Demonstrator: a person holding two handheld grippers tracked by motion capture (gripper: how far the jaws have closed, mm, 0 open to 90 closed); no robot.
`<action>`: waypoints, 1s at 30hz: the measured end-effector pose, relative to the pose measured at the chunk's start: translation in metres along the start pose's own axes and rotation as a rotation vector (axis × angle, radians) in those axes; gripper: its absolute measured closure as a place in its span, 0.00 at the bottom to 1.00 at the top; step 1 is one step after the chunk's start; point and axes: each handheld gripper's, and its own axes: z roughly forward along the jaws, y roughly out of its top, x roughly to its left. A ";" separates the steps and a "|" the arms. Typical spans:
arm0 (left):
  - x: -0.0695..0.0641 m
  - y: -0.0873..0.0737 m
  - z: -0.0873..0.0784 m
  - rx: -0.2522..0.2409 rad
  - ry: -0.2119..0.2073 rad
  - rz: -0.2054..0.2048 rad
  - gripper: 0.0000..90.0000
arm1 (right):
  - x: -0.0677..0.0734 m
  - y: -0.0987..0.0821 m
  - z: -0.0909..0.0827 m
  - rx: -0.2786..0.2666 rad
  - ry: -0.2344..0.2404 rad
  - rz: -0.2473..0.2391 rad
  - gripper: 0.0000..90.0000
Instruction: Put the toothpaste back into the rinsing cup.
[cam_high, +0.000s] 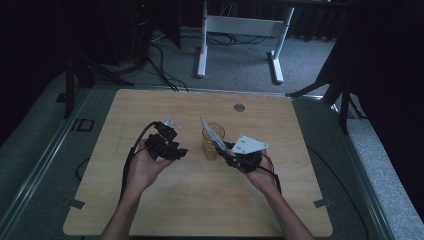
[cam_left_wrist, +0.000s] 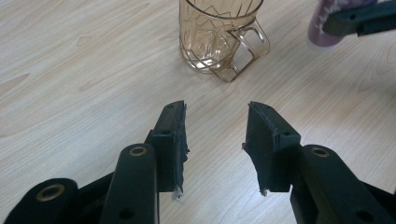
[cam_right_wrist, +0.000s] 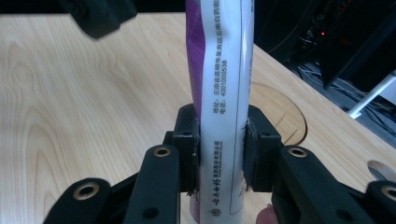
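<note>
At table centre in the high view, the right gripper (cam_high: 220, 145) clamps a white and purple tube (cam_high: 211, 132) at the amber mug's (cam_high: 212, 141) 3 o'clock; its own view reveals print on it. The left gripper (cam_left_wrist: 215, 140), half open and empty, faces the mug at 12 o'clock

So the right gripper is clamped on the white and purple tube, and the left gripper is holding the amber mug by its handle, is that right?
Not quite. The left gripper holds nothing: the left gripper view shows its jaws open over bare table, short of the amber mug. The right gripper is indeed clamped on the white and purple tube.
</note>
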 end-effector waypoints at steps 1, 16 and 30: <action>0.000 0.000 0.000 0.000 0.000 0.000 0.64 | -0.001 0.001 0.001 -0.008 0.001 0.011 0.78; 0.000 0.000 0.000 0.001 0.000 0.001 0.64 | -0.025 0.025 0.014 -0.117 -0.009 0.119 0.78; 0.002 -0.003 -0.001 -0.003 0.004 0.002 0.64 | -0.040 0.040 0.049 -0.140 -0.042 0.188 0.78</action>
